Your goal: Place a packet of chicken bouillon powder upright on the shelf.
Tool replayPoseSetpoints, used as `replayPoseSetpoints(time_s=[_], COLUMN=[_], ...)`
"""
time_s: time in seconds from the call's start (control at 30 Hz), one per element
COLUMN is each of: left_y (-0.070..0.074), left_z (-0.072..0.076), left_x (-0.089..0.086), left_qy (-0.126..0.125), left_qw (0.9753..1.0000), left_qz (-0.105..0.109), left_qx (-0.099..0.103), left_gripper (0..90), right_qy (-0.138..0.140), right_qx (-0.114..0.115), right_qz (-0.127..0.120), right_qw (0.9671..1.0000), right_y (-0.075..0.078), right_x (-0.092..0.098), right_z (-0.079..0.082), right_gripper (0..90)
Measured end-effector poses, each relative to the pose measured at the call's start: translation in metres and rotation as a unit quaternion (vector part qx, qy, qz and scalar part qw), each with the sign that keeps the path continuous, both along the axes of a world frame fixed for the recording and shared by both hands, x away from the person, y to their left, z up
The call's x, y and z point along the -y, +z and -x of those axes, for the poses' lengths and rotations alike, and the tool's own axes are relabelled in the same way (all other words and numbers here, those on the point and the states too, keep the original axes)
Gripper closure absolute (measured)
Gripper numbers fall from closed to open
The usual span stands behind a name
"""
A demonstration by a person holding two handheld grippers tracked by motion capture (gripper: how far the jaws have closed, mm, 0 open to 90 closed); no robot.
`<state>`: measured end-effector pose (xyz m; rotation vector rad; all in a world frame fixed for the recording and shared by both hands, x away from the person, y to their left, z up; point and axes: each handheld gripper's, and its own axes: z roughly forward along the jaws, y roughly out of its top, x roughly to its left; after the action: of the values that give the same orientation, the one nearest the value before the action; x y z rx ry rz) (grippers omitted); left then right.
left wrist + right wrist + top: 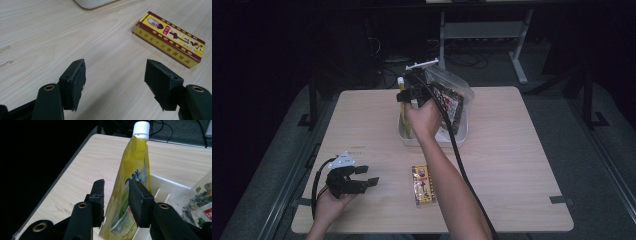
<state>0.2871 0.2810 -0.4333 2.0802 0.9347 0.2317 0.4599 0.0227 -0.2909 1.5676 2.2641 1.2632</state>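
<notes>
Right gripper point(116, 195) has its jaws around the yellow pouch point(130, 185) in the white bin point(462, 136), left gripper point(115, 80) wide open near the box point(170, 38).

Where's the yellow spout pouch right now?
The yellow spout pouch stands upright at the left end of the white bin, at the table's far middle, between the right gripper jaws, beside a clear snack bag.

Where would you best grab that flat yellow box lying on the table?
Probably across its two long edges, from above. The yellow box lies flat and apart from the white bin, and its narrow width should fit between the left gripper's open jaws.
</notes>
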Motion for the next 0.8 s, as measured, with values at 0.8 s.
replayPoseSetpoints(time_s=[0.8], left_y=[-0.002], left_z=[0.001], left_x=[0.006], left_qy=[-0.007], left_qw=[1.0], left_qz=[-0.006], left_qx=[-0.001], left_gripper=[32.1], right_qy=[0.05], right_qx=[-0.002], right_qz=[-0.027], right_qw=[0.9984], right_y=[-0.004], right_x=[0.028], right_z=[0.029], right_gripper=[57.3])
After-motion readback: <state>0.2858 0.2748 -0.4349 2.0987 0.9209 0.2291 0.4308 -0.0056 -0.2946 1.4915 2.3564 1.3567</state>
